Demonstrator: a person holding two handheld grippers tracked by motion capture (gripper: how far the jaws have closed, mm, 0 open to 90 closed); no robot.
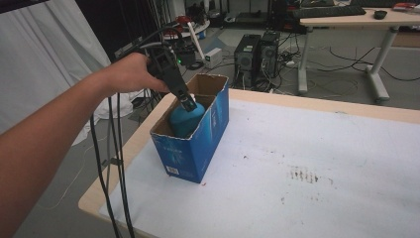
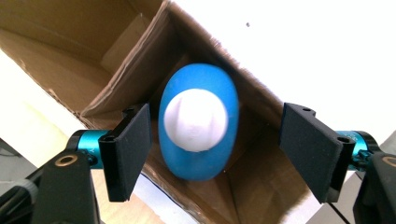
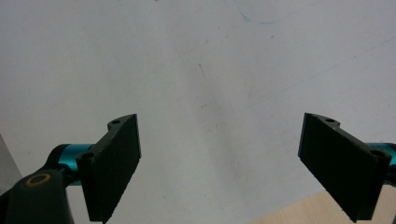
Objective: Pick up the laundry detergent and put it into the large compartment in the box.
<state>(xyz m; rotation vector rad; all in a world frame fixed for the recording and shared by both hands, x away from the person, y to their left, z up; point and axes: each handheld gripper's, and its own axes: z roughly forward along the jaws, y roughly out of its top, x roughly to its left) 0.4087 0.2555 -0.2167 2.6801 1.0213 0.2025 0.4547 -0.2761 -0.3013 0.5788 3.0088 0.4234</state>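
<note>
A blue cardboard box [image 1: 193, 148] with an open top stands near the table's left edge. Inside it lies a blue egg-shaped object [image 1: 185, 120] with a white round patch [image 2: 196, 120]. My left gripper [image 1: 187, 102] points down into the box mouth just above that object. In the left gripper view its jaws stand apart on either side of the blue object [image 2: 198, 126] without touching it, and the gripper [image 2: 215, 149] is open. My right gripper [image 3: 219, 168] hangs open over the white table cover, with nothing between its jaws.
The white cover [image 1: 307, 158] spreads over the wooden table [image 1: 317, 101] to the right of the box. Black cables [image 1: 116, 163] trail down from the left gripper past the table's left edge. Computer towers [image 1: 257, 52] and a desk [image 1: 346, 20] stand beyond the table.
</note>
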